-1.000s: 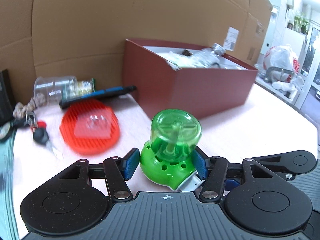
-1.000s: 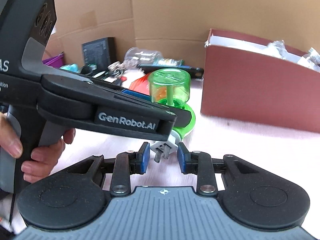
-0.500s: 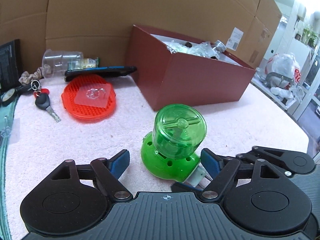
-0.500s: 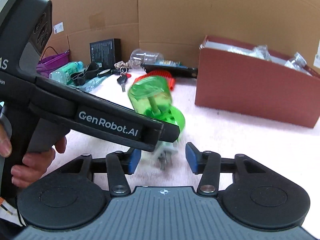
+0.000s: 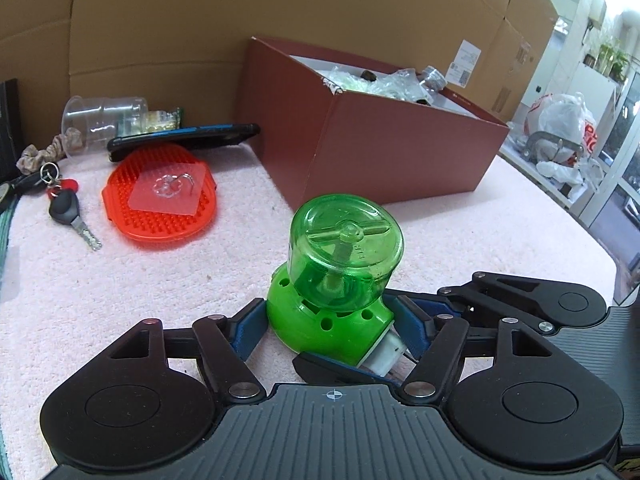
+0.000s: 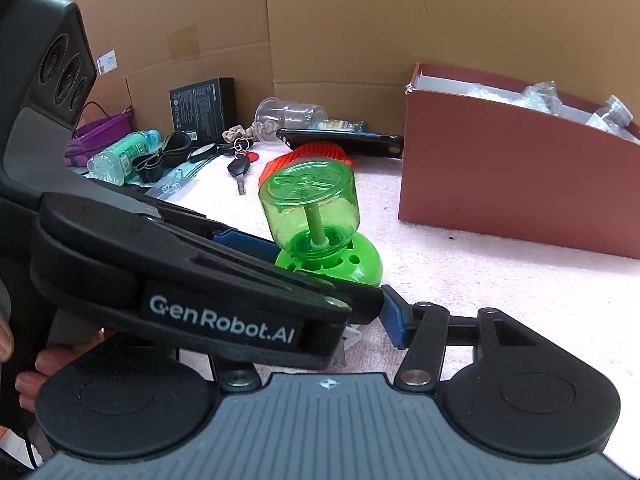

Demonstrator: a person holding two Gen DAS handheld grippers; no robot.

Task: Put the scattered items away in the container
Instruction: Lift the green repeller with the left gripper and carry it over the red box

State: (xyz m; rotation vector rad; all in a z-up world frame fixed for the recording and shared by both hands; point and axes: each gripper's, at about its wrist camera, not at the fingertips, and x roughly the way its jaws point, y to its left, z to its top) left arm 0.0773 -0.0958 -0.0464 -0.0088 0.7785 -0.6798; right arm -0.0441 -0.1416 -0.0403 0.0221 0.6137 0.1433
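Note:
A green plug-in vaporizer [image 5: 336,280] with a clear green bottle on top sits tilted on the pink cloth. My left gripper [image 5: 328,326] is shut on its green base, one blue pad on each side. In the right wrist view the vaporizer [image 6: 316,220] stands just ahead of my right gripper [image 6: 352,328], which is open around its white plug; the left gripper's body hides the right gripper's left finger. The dark red box [image 5: 384,136], holding several clear bottles and wrappers, stands behind the vaporizer, also in the right wrist view [image 6: 516,180].
An orange bristle pad [image 5: 160,204] with a clear hook, a car key [image 5: 66,210], a black phone [image 5: 184,140], a fallen clear cup [image 5: 102,118] and a scrunchie lie left. A black box [image 6: 202,110], a green bottle [image 6: 120,156] and cardboard walls stand behind.
The left gripper, open half a second ago, has closed on the vaporizer's base. The right gripper has opened wider around the plug. The vaporizer has tilted.

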